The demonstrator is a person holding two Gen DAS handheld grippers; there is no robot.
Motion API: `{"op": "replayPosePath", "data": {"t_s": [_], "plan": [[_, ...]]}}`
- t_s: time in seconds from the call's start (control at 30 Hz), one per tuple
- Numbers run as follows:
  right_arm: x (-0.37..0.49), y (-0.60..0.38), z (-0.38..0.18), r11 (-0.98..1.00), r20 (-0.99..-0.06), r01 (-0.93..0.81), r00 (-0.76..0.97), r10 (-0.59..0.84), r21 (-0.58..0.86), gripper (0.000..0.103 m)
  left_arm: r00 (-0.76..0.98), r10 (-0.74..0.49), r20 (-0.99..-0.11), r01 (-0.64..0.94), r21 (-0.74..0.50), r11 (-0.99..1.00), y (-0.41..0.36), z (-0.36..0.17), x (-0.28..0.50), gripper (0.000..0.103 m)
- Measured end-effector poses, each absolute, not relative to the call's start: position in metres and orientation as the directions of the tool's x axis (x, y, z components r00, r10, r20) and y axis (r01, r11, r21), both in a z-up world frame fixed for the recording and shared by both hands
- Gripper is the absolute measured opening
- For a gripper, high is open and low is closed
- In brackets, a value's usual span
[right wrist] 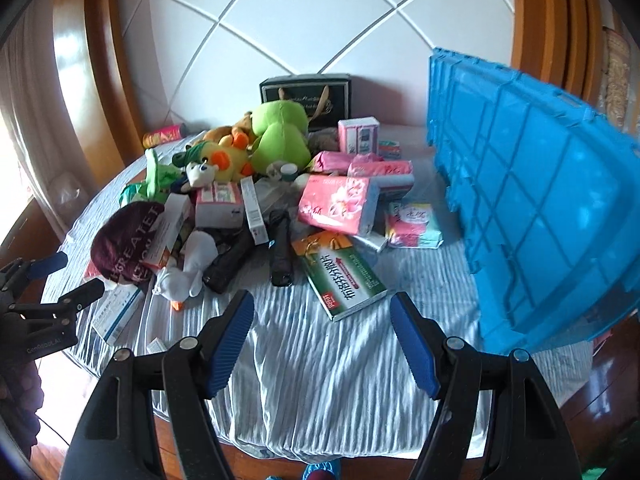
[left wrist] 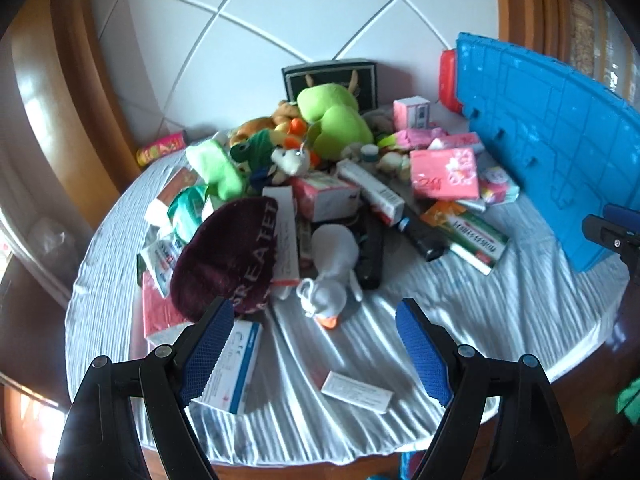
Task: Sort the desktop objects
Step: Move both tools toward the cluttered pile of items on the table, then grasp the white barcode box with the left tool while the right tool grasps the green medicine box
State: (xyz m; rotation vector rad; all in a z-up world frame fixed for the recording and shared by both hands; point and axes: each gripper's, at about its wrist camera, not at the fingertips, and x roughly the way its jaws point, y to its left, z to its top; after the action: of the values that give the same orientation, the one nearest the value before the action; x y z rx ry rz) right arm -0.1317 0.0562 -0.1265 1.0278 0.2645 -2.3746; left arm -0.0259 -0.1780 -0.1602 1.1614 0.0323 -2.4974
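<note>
A heap of things lies on a round table with a pleated pale cloth (left wrist: 420, 320). It holds a maroon cap (left wrist: 228, 256), a grey plush duck (left wrist: 332, 272), a green plush toy (right wrist: 280, 136), pink tissue packs (right wrist: 340, 204), a green medicine box (right wrist: 340, 276) and several small cartons. My left gripper (left wrist: 312, 304) is open just short of the duck and cap, holding nothing. Over the bare cloth in front of the green box, my right gripper (right wrist: 322, 296) is open and empty too. A blue crate (right wrist: 540, 200) stands tilted on the right.
A black gift box (left wrist: 332, 80) and a red container (left wrist: 450, 80) stand at the back by the white wall. A pink can (left wrist: 160, 148) lies at the far left edge. A white-and-blue carton (left wrist: 232, 368) and a small white box (left wrist: 356, 392) lie near the front edge.
</note>
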Motion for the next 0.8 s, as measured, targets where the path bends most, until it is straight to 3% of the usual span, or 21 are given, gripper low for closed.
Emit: {"op": "replayPosePath", "data": {"t_s": [0.17, 0.8], "plan": [[-0.170, 0.026, -0.164, -0.774, -0.780, 0.632, -0.465, -0.418, 0.038, 0.070, -0.548, -0.359, -0.756, 0.401, 0.139, -0.905, -0.195, -0.179, -0.042, 0.084], [-0.271, 0.007, -0.255, -0.666, -0.880, 0.745, -0.299, -0.368, 0.026, 0.070, -0.548, -0.203, -0.812, 0.345, 0.002, -0.938, -0.170, -0.206, -0.216, 0.084]]}}
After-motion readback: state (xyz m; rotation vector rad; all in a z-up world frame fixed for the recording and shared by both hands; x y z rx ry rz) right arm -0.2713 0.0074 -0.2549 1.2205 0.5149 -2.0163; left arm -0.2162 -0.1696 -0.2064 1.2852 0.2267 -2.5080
